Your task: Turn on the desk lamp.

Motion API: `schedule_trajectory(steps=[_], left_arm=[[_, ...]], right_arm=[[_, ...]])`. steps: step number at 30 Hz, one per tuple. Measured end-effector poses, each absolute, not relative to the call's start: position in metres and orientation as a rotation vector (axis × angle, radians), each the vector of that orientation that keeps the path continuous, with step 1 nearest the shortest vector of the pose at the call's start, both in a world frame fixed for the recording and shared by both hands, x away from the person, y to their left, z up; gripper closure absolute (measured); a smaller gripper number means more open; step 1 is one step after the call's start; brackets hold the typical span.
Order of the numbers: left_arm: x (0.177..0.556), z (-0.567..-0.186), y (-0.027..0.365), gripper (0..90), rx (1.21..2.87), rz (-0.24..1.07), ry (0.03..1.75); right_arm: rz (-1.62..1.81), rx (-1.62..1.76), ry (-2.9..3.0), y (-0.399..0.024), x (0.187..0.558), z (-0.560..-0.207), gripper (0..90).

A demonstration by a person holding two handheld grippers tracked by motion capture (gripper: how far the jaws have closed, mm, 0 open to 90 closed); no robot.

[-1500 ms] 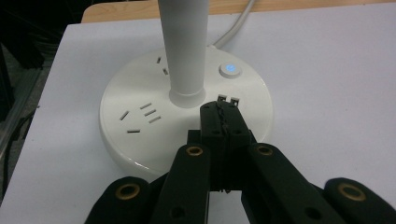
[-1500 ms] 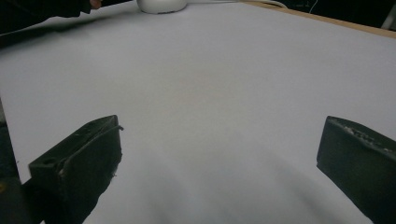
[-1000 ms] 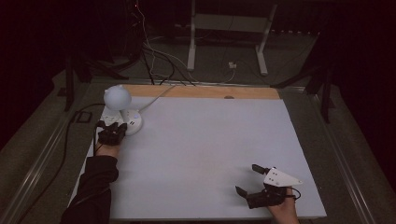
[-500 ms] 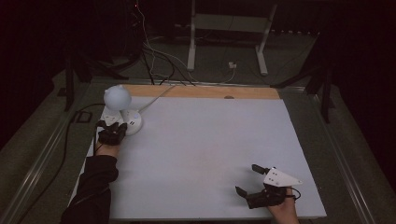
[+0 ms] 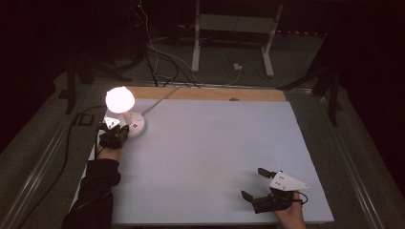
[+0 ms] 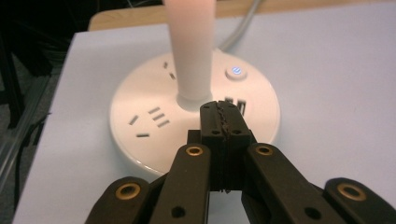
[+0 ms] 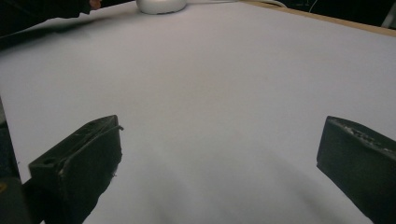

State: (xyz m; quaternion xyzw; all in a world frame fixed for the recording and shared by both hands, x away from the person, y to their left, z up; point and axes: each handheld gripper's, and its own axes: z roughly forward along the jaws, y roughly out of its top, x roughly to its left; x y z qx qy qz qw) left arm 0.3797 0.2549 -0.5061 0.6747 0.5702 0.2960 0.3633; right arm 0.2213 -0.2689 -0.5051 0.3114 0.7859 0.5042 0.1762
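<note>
A white table lamp (image 5: 120,99) stands at the table's far left corner, its round shade glowing. Its round base (image 6: 149,126) carries socket slots and a lit blue power button (image 6: 236,72). My left gripper (image 5: 116,133) is shut with nothing between its jaws, and its tip (image 6: 224,114) rests on the base just in front of the lamp's stem (image 6: 192,46). My right gripper (image 5: 254,184) sits near the table's front right edge, jaws wide open over bare white tabletop (image 7: 210,93).
The lamp's cable (image 5: 160,99) runs off the far edge over a wooden strip (image 5: 210,93). Behind the table are cables and a white stand's legs (image 5: 196,43) on the floor. A metal rail (image 5: 43,162) runs along the left side.
The lamp shade has lit up and now glows bright; it was dull before. Both grippers have stayed in place.
</note>
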Motion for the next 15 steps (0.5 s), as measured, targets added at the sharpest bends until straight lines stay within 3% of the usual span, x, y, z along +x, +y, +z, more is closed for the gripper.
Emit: schedule_trajectory(steps=[9,12,13,15], left_arm=[[0.373,-0.493,0.253,80.5,1.714,0.721,1.507],[0.372,-0.491,0.25,73.7,1.713,0.713,1.53],[0.372,-0.49,0.249,60.8,1.718,0.731,1.545],[0.372,-0.489,0.246,58.1,1.729,0.746,1.557]], right_arm=[[1.427,0.876,2.227,-0.269,0.221,-0.504,0.0],[1.426,0.876,2.227,-0.269,0.221,-0.504,0.0],[1.427,0.877,2.227,-0.269,0.221,-0.504,0.0],[1.427,0.877,2.227,-0.269,0.221,-0.505,0.0]])
